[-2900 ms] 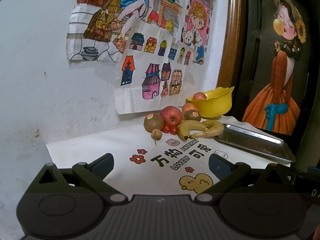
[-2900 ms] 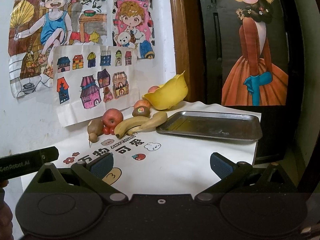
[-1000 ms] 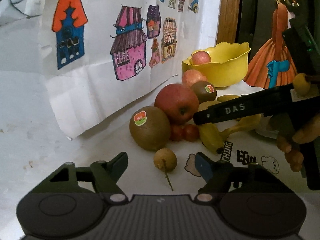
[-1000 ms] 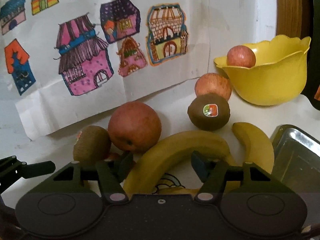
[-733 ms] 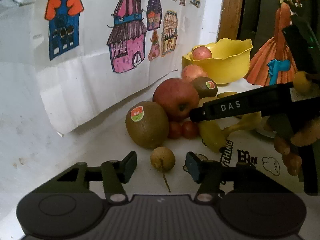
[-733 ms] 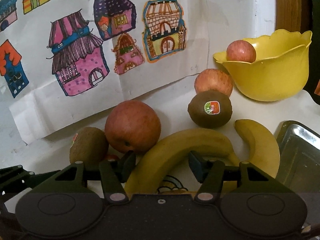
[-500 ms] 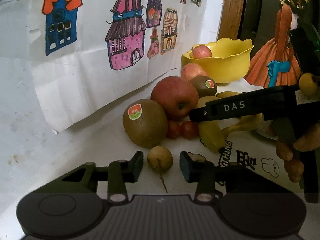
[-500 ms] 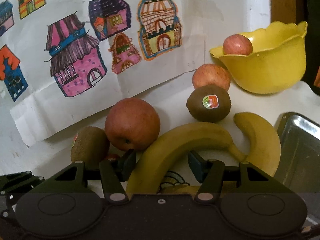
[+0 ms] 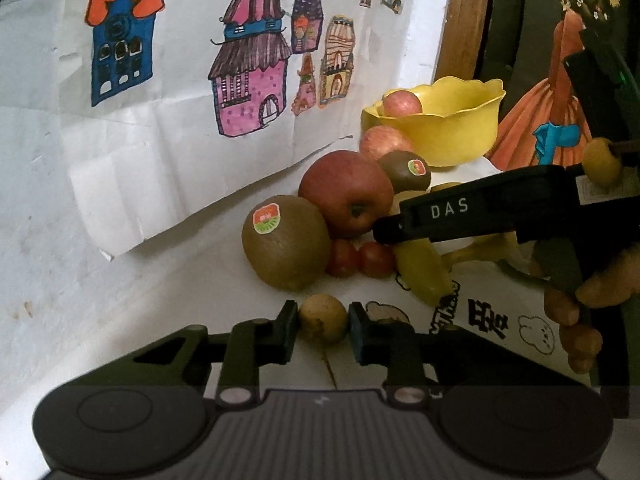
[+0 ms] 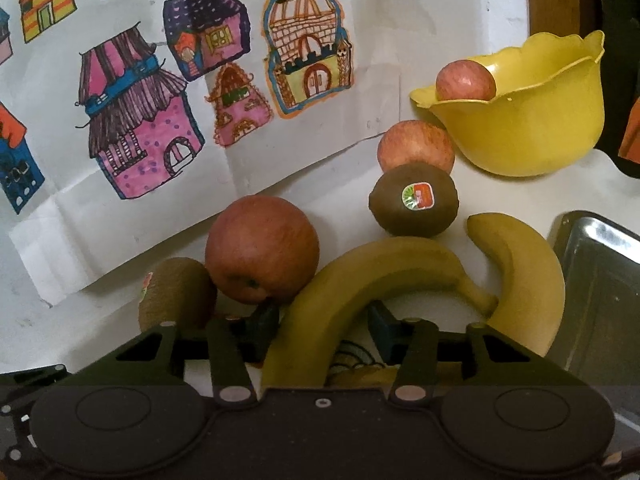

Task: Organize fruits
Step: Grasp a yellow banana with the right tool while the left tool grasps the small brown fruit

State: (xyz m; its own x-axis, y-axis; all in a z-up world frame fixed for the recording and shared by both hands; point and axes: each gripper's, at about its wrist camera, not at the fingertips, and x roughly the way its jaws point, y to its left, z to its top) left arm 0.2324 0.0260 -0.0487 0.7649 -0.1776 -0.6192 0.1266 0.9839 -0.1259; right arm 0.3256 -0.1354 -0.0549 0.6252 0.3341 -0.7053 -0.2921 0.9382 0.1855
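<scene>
The left gripper (image 9: 323,317) has its two fingers pressed against either side of a small round tan fruit (image 9: 323,319), which sits on the white table cover (image 9: 168,312) with its thin stem pointing back toward the camera; the jaws are closed on it. Just beyond it lies a big kiwi (image 9: 286,241) with a sticker, two small red tomatoes (image 9: 358,258) beside that, and a large red apple (image 9: 346,193) behind them. The right gripper (image 10: 322,330) straddles the thick end of a banana (image 10: 360,280), one finger on each side of it; the left one touches the peel, while a sliver of gap shows at the right one, so whether the jaws grip it cannot be told. A second banana (image 10: 520,276) curves away to the right, joined at the stem, its far side near the edge of a metal tray (image 10: 600,280). Behind the bananas sit a second kiwi (image 10: 414,200), a smaller apple (image 10: 416,150) and a yellow bowl (image 10: 520,132) holding another apple (image 10: 466,82). In the left view the right tool reaches in low from the right, level over the bananas, with a hand (image 9: 576,300) curled round its handle.
</scene>
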